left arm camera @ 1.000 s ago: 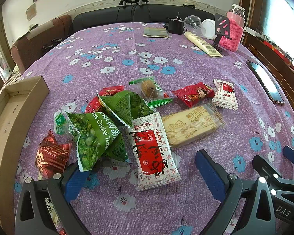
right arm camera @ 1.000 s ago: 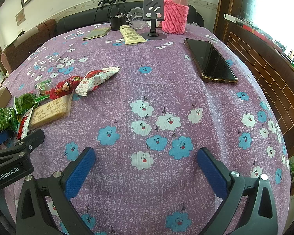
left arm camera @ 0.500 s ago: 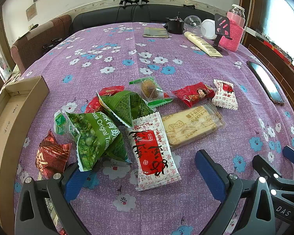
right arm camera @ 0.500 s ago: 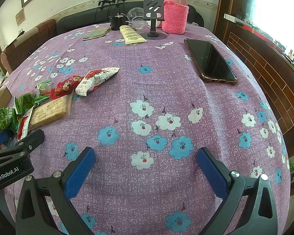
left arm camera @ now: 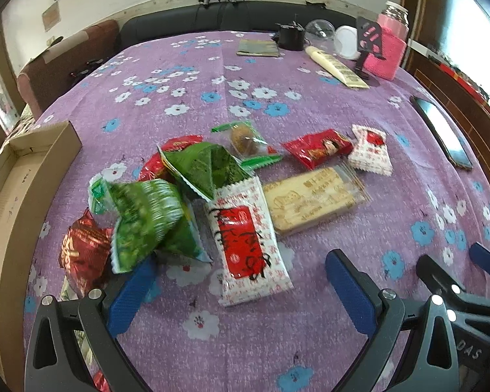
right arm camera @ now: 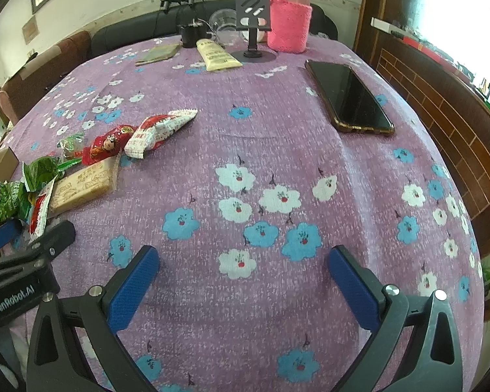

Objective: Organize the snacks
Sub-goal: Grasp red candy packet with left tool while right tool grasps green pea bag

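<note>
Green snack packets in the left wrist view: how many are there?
3, maybe more hidden in the pile. A pea bag by the left fingers, a dark green packet behind it, and a clear green-ended wrapper farther back.

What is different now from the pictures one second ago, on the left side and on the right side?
The green pea bag has shifted and crumpled: its lower end now sits on the open left gripper's left finger, and it is blurred, so it is moving. It is not gripped. The red-and-white packet, the biscuit pack and the open right gripper stayed as they were.
</note>
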Demonstrator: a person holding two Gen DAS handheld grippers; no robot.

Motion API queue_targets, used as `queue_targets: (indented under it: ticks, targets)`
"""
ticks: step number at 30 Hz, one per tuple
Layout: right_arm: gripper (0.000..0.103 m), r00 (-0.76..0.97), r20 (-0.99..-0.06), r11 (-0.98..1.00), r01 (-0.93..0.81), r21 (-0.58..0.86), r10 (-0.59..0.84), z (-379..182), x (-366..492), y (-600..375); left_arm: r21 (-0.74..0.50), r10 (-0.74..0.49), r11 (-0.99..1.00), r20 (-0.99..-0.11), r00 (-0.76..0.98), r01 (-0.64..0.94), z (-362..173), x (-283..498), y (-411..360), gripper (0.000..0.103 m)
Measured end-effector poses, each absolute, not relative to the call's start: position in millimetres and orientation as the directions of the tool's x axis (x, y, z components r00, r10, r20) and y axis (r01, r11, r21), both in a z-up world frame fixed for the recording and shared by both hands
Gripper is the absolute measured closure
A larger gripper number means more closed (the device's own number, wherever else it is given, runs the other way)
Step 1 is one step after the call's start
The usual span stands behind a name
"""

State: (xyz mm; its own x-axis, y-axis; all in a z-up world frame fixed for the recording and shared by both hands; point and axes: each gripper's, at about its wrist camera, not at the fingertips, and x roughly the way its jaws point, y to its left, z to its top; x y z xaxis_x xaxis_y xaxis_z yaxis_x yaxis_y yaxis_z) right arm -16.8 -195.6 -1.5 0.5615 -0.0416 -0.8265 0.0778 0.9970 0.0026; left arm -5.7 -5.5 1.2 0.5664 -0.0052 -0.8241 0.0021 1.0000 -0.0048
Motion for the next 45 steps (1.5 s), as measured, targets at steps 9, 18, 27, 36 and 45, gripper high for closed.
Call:
queue_targets:
  ticks: [9, 18, 27, 36, 45]
  targets:
    - [0.0, 0.551, -0.833, 0.997, 0.079, -0.001, -0.044, 0, -22, -193, -0.081, -0.137, 0.988, -0.85, 0.509, 0.13, 11, -22, -8, 0.015]
    - [0.0, 0.553, -0.832, 0.997, 0.073, -0.001, -0.041, 0, -25, -194, -0.221, -0.345, 0.938, -0.654, 0.674, 0.266, 97, -97, 51, 0.022]
    - [0.011, 0.644, -0.753, 0.991, -0.088, 0.101, 0.134, 41, -57, -155, -0.265, -0.228, 0.961, -0.613, 0.757, 0.075, 106, -128, 172, 0.021]
    - [0.037, 0.534, -0.74, 0.905, -0.34, 0.255, 0.409, 47, -33, -66, -0.3, -0.366, 0.929, -0.673, 0.643, 0.215, 58, -140, 149, 0.041]
    - [0.037, 0.493, -0.784, 0.899, -0.4, 0.18, 0.377, 37, 1, -7, -0.247, -0.342, 0.94, -0.724, 0.599, 0.237, 36, -120, 121, 0.041]
